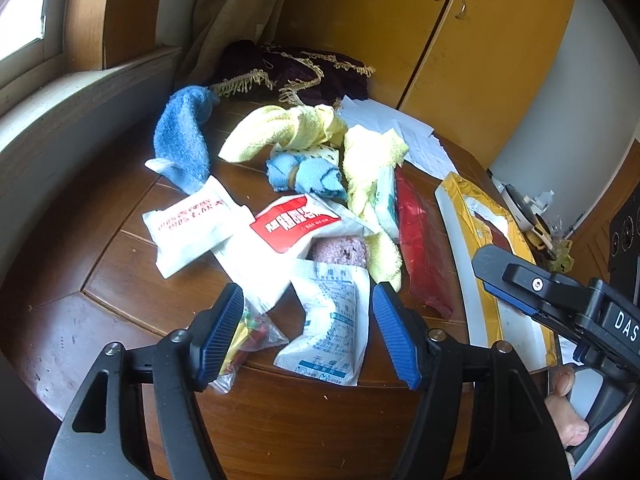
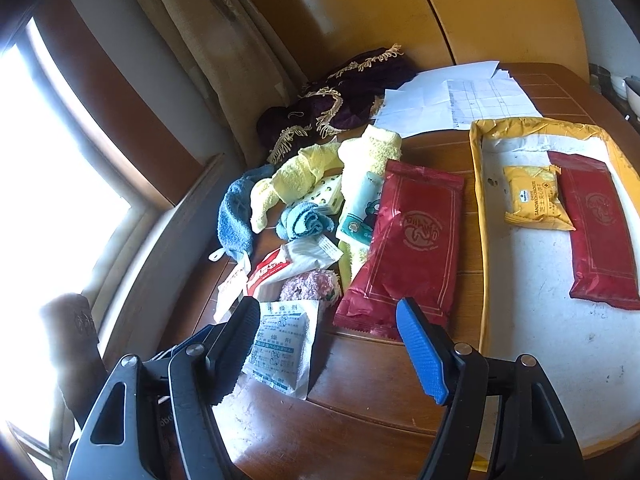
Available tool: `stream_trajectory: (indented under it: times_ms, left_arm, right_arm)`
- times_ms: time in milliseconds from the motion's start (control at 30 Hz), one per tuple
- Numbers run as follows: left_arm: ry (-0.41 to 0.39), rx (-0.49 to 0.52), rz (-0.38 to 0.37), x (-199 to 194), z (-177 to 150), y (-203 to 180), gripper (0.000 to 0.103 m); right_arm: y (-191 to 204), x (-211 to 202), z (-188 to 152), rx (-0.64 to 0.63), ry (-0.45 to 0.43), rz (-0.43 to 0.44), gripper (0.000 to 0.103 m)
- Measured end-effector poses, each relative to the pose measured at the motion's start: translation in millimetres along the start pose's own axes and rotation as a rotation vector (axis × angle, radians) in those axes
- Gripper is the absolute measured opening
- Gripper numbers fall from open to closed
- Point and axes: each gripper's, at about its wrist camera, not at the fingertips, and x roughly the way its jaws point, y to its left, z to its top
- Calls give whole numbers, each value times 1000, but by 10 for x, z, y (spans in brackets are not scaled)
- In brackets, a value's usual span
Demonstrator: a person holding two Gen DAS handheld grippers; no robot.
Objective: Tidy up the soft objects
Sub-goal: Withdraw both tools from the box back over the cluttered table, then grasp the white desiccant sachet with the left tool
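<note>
I am holding my left gripper (image 1: pixel 308 330) over the near edge of the brown wooden table (image 1: pixel 120 264). Its blue fingers are standing wide apart and gripping nothing. A white packet with blue print (image 1: pixel 332 328) is lying flat on the table right between them, and a small clear bag of coloured bits (image 1: pixel 250 338) is lying by the left finger.

I am holding my right gripper (image 2: pixel 326 344) over the same near edge. Its fingers are also spread wide and are holding nothing. A hand (image 1: pixel 566 412) is showing under it in the left view.

The soft things are sitting in a heap in the middle of the table. A blue towel (image 1: pixel 184 140) is lying on the window side. A yellow towel (image 1: pixel 280 130) is curling behind a small light blue cloth (image 1: pixel 306 174). A fuzzy pink thing (image 2: pixel 310 284) is peeking out under the white wrappers; I think it is a scrubber, but it is mostly covered.

A red packet (image 2: pixel 408 240) is lying beside the heap, just next to a yellow tray (image 2: pixel 478 200) at the right edge. Another red packet (image 2: pixel 596 224) and a yellow cracker packet (image 2: pixel 534 198) are lying in the tray. White papers (image 2: pixel 448 100) and a dark purple fringed cloth (image 2: pixel 340 96) are sitting at the far edge.
</note>
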Motion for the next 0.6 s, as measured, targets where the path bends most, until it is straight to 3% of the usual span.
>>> stream_trajectory:
  times_ms: [267,533,600]
  left_arm:
    - [52,130,25,167,-134,-285,67]
    - [69,150,50,264,-196,-310,66]
    - [69,151,53,278,-202,-320,58]
  right_arm:
    - [-47,27,-8,18,9,-5,73]
    - [-62,65,-27,25,22,-10,73]
    - [-67,73,-31,26,24,-10,73]
